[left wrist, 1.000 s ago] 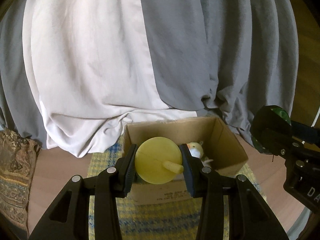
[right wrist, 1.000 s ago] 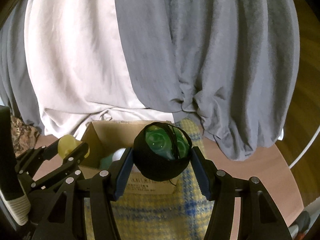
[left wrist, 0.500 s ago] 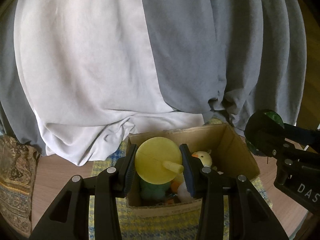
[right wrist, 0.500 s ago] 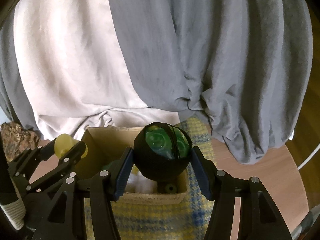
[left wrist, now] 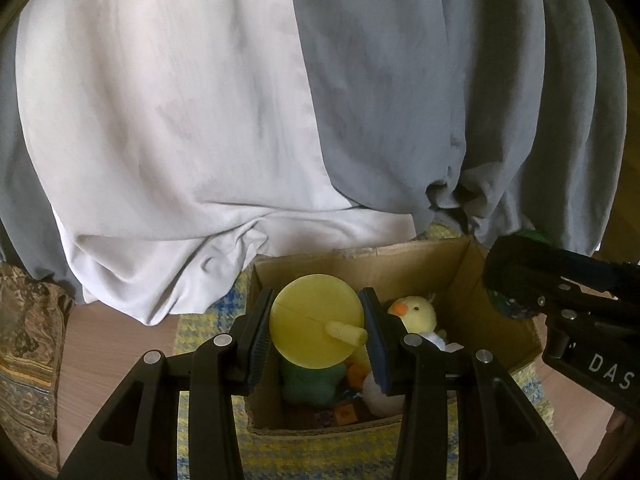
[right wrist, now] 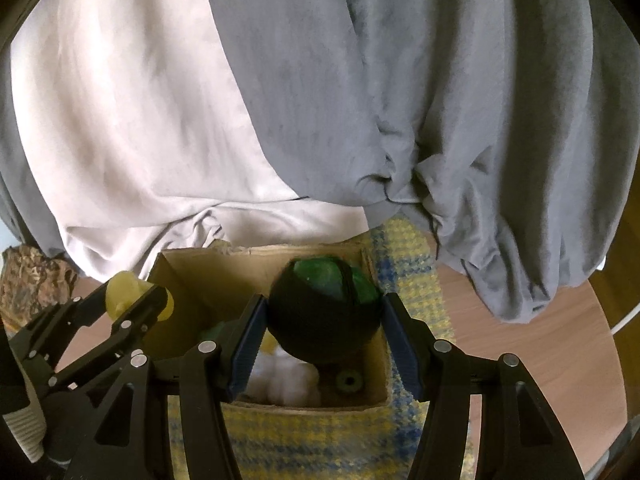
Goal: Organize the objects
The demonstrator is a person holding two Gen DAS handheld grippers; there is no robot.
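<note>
My left gripper (left wrist: 317, 336) is shut on a round yellow toy with a short stub (left wrist: 316, 324) and holds it above the left half of an open cardboard box (left wrist: 420, 258). My right gripper (right wrist: 323, 328) is shut on a black-and-green ball (right wrist: 320, 320) and holds it above the right half of the same box (right wrist: 200, 276). Inside the box lie a yellow plush chick (left wrist: 416, 312), a green plush toy (left wrist: 308, 384), a white plush toy (right wrist: 288, 380) and small blocks. The left gripper with the yellow toy also shows in the right wrist view (right wrist: 138, 300).
The box stands on a yellow-and-blue woven mat (right wrist: 404, 248) on a wooden floor (right wrist: 520, 344). White and grey draped sheets (left wrist: 200, 120) hang right behind the box. A patterned cushion (left wrist: 24, 344) lies at the left.
Both grippers have moved forward and over the box with their toys. The inside of the box has come into view.
</note>
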